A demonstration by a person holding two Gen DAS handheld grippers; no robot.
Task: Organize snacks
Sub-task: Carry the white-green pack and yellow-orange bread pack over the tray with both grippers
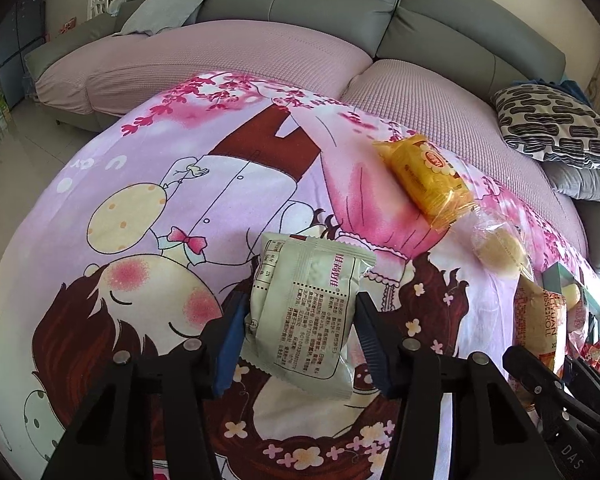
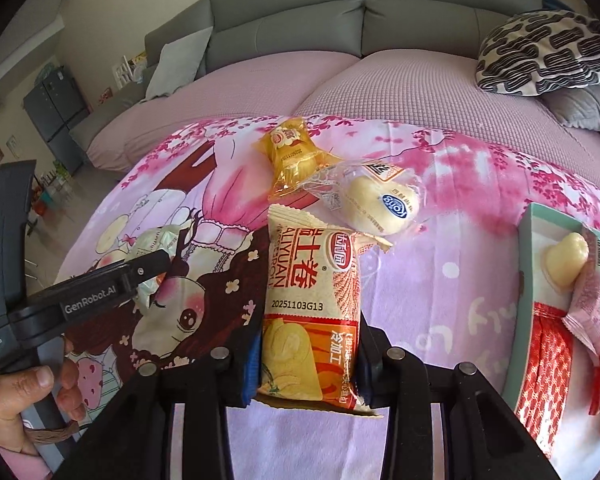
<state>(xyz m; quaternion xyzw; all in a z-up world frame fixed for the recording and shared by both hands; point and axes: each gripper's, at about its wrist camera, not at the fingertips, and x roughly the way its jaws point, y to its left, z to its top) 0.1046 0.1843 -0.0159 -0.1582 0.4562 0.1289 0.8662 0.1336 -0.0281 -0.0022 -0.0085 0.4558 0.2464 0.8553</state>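
- Sofa [image 1: 300, 4], grey with pink seat covers, runs across the room beyond both tools; a black-and-white patterned cushion [image 2: 548, 52] lies on it ahead and to the right of the right tool.
- Tabletop cloth [image 1: 140, 208], pink cartoon print, spreads under and ahead of both tools.
- Teal tray [image 2: 528, 280], right of the right tool, holds a pale jelly cup [image 2: 566, 260], a pink packet and red wrapped sweets.
- Swiss roll packet [image 2: 312, 312], beige and orange: clenched at its lower half by the right tool [image 2: 308, 364]; long axis runs straight away from the tool.
- Pale green packet [image 1: 308, 308]: grasped by the left tool [image 1: 300, 340], pads on both sides; long axis away from the tool, tilted slightly left.
- Yellow cake packet [image 2: 292, 156], ahead of the right tool, lying on the cloth.
- Clear-wrapped bun [image 2: 380, 204], just right of the yellow packet.
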